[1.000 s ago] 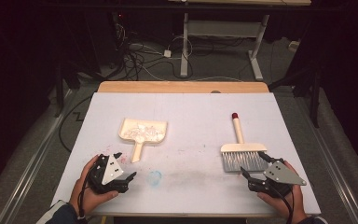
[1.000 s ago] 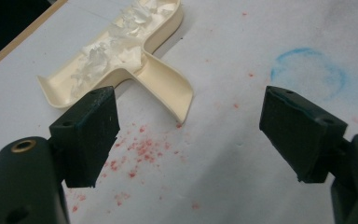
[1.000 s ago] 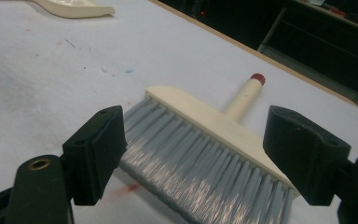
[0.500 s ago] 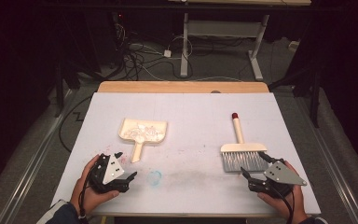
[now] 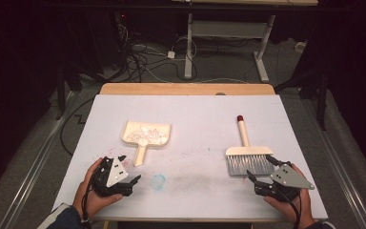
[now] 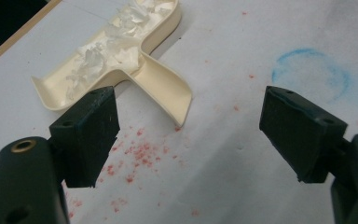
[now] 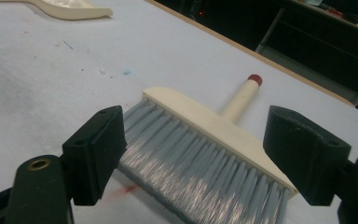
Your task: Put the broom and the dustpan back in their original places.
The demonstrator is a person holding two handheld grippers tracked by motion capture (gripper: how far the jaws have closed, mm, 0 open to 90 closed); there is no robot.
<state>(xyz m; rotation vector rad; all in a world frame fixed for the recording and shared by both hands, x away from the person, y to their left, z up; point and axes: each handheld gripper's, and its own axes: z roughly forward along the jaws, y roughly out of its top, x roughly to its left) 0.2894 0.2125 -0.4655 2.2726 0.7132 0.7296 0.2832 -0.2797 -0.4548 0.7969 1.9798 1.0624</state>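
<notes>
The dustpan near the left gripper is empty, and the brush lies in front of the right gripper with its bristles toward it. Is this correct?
Not quite. The dustpan is not empty: the left gripper view shows white scraps in it. The rest holds: the brush lies with bristles toward the right gripper.

Glossy cream plastic dustpan, grey synthetic-bristled brush, matt table
</notes>
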